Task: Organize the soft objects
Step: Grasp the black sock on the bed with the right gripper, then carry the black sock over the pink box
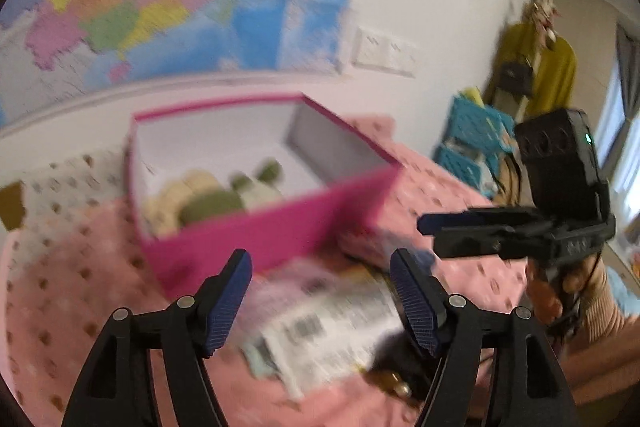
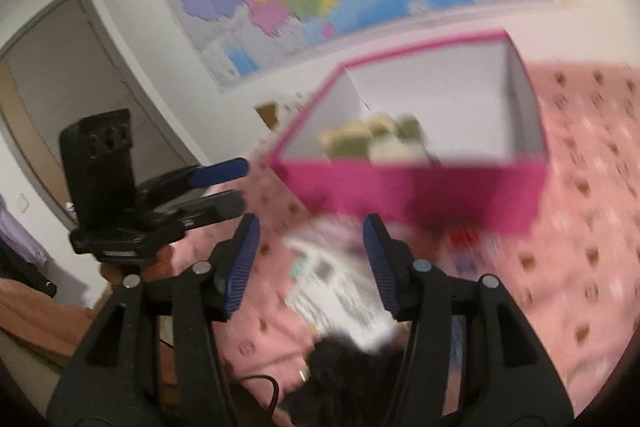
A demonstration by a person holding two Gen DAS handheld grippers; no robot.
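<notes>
We hold both tongs, left [image 1: 320,301] and right [image 2: 310,261], partly open and empty, ready for the blurred white packet [image 1: 340,323] beneath; the pink box [image 1: 256,227] at twelve o'clock already collects plush toys [image 1: 212,199].

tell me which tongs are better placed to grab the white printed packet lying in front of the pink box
Roughly even, slight edge to the left tongs: they stand wider open and the white printed packet fills the gap between them. The right tongs also frame it. Both are empty; the pink box lies beyond.
</notes>
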